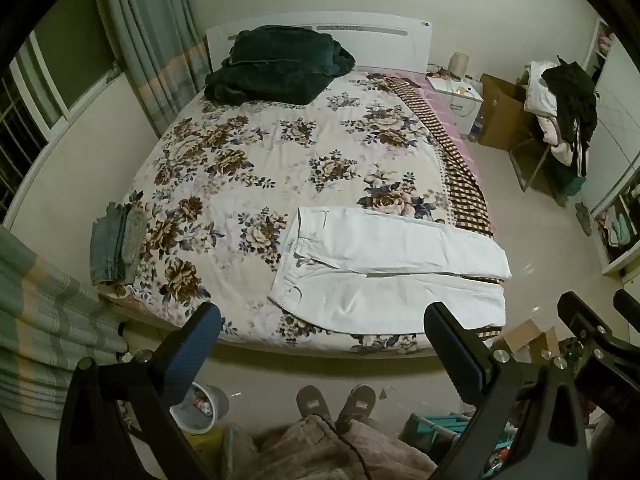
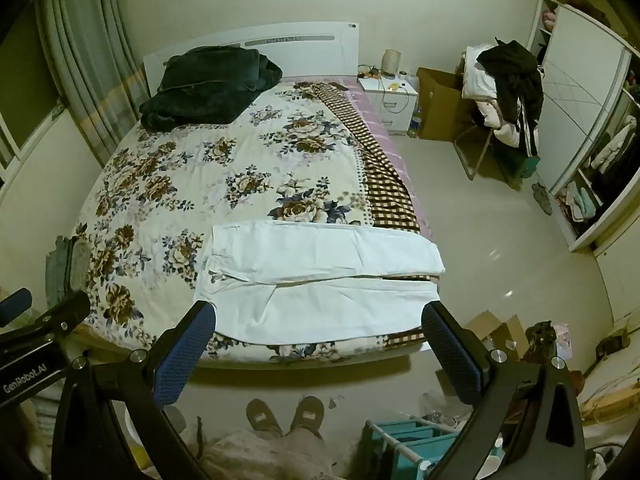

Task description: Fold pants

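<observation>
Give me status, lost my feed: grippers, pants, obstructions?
Left gripper open, right gripper open, both empty. White pants flat on bed corner, unfolded. Nothing on them.

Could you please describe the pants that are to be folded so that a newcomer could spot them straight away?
Start at the bed with the floral quilt and look to its near foot corner, on the side toward the wardrobe. The white pants lie flat there, both legs stretched sideways. They are the only white garment on the bed; the folded jeans opposite are blue.
</observation>
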